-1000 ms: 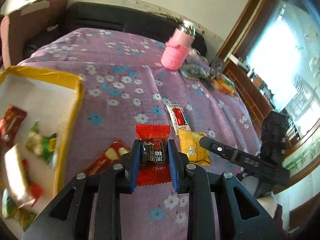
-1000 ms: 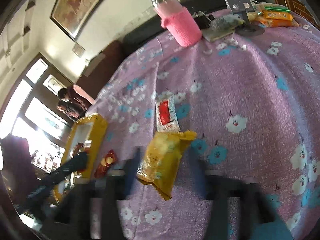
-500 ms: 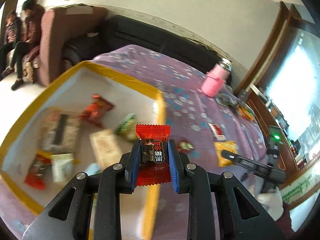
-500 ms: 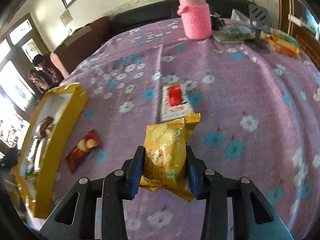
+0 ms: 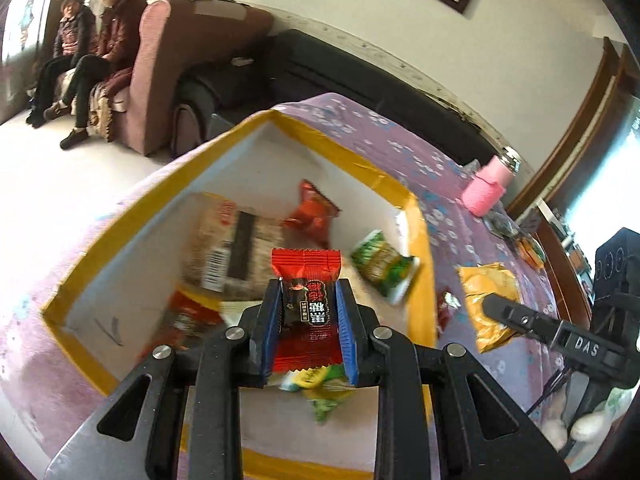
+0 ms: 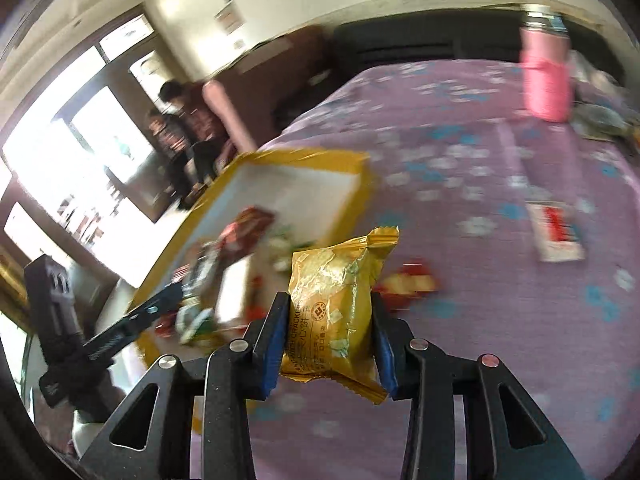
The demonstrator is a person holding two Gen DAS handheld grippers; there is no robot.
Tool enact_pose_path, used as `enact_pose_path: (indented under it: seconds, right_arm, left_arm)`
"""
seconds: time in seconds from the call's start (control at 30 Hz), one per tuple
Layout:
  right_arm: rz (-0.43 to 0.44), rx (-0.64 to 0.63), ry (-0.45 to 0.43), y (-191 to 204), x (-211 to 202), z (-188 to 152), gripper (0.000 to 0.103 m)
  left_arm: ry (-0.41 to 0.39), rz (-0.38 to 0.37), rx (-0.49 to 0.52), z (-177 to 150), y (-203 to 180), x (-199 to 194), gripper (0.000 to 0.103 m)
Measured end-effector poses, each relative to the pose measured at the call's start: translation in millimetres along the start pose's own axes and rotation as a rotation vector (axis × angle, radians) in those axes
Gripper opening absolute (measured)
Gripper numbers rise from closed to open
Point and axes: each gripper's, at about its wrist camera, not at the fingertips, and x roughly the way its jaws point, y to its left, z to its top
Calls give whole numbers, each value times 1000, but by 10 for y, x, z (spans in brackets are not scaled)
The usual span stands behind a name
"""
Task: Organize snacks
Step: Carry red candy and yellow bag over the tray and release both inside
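Left gripper [image 5: 307, 332], clamped on my red candy packet [image 5: 306, 312], has swung over the yellow-rimmed box [image 5: 420, 248], so release comes next, I judge. Right gripper [image 6: 330, 340] now pinches the gold cracker pack [image 6: 334, 312], box at ten o'clock.

Snacks in the yellow-rimmed box [image 6: 256, 160]: smeared by motion in the right view, kinds unreadable.
Green packet [image 5: 320, 392]: partly hidden behind left tool [image 5: 307, 332].
Small red packet [image 6: 412, 280] on table: blurred.
Pink bottle [image 6: 546, 76]: soft, top unclear.
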Motion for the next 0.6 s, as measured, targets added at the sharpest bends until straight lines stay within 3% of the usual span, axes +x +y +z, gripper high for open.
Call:
enact_pose_path:
  seconds: [0.33,0.53,0.6]
  right_arm:
    - [46,-118,107,686,546,-144,39]
    - [49,-165,135,808,585,-292,43]
    - [51,-166,133,824,563,-311,52]
  left_arm:
    - [-11,19,-51,39,288,-40,27]
    - [-47,26,-61,91,298,-162,47]
    - [-54,29,-61,97,267,-192,55]
